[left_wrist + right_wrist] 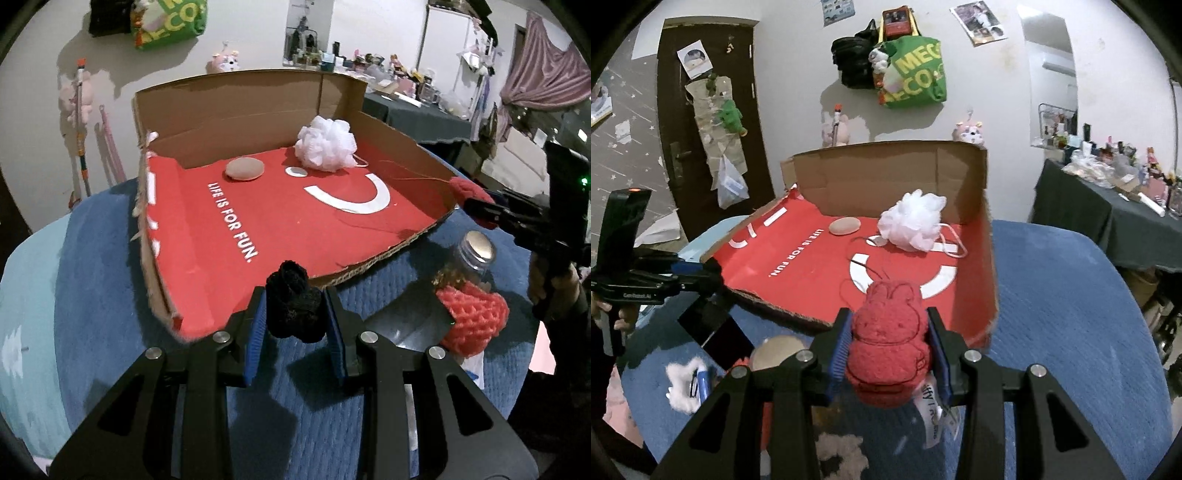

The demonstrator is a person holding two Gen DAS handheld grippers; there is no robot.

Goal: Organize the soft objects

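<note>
A cardboard box (229, 107) with a red printed floor lies open on the blue mat. Inside it rest a white mesh pouf (327, 144) (910, 221) and a flat beige pad (245, 169) (844, 225). My left gripper (295, 314) is shut on a black fuzzy soft item (293, 306) just before the box's torn front edge. My right gripper (890, 343) is shut on a red plush rabbit (888, 339) at the box's near right corner; the rabbit (469, 194) also shows in the left wrist view at the box's right wall.
A clear bottle with a metal cap (476, 251) wears a red knitted sleeve (472, 317) beside the box. A white fluffy item (685, 384) and a beige round thing (777, 352) lie on the blue mat (1071, 314). A cluttered dark table (1108, 206) stands at the right.
</note>
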